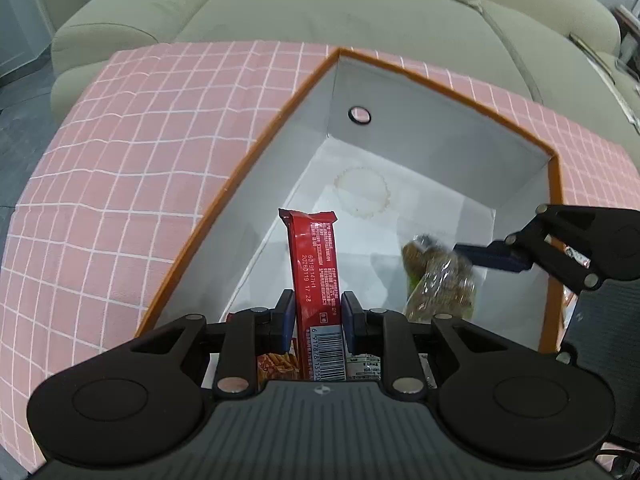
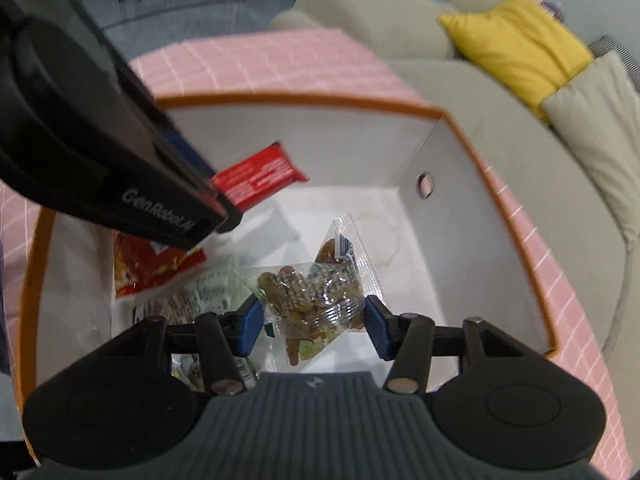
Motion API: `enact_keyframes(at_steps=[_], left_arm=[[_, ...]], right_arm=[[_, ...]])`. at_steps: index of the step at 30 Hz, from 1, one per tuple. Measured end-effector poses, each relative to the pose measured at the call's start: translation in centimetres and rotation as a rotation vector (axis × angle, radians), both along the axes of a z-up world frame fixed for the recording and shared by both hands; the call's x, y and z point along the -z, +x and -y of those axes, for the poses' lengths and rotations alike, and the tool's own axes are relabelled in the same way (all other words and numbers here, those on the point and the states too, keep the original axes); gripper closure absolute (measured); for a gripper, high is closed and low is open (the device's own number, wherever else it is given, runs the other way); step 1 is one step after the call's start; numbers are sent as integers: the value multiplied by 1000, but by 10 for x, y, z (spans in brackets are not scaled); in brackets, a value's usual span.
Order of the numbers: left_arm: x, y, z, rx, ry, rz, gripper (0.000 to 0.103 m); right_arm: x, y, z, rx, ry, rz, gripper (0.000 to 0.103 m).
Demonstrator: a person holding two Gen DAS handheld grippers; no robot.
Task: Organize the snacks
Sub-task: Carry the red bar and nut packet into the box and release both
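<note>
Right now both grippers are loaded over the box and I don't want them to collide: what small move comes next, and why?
Probably open the right gripper first: its clear bag of brown snacks already hangs low inside the orange-rimmed box, above bare floor, while the left gripper holds the red bar higher.

Box [image 1: 256,144]: orange rim, white inside, with a brownish ring stain on its floor; it sits on a pink cloth [image 1: 132,184] with a white grid. Red bar wrapper [image 1: 316,264] has white print and a white barcode panel; clear bag [image 2: 320,292] shows brown pieces. Grippers black with blue pads [image 2: 253,322]; sofa [image 1: 280,12] grey-green, cushion [image 2: 516,44] yellow.
</note>
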State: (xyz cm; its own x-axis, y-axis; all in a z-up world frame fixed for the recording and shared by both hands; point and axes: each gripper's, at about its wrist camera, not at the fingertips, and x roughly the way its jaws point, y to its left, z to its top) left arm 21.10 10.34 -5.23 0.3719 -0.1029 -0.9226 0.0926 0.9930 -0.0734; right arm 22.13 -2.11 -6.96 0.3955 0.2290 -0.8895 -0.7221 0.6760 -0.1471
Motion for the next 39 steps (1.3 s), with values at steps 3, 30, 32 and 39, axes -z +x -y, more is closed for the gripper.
enact_keyframes(at_steps=[3, 30, 32, 39], left_arm=[[7, 4, 3, 26, 5, -22, 77], [44, 13, 15, 71, 65, -138, 71], [42, 12, 16, 71, 65, -131, 65], [21, 5, 16, 61, 52, -82, 45]], right_arm=[[8, 0, -1, -9, 1, -59, 52], [14, 11, -5, 33, 25, -194, 44], [10, 13, -5, 39, 25, -184, 42], [-2, 12, -3, 55, 21, -155, 31]])
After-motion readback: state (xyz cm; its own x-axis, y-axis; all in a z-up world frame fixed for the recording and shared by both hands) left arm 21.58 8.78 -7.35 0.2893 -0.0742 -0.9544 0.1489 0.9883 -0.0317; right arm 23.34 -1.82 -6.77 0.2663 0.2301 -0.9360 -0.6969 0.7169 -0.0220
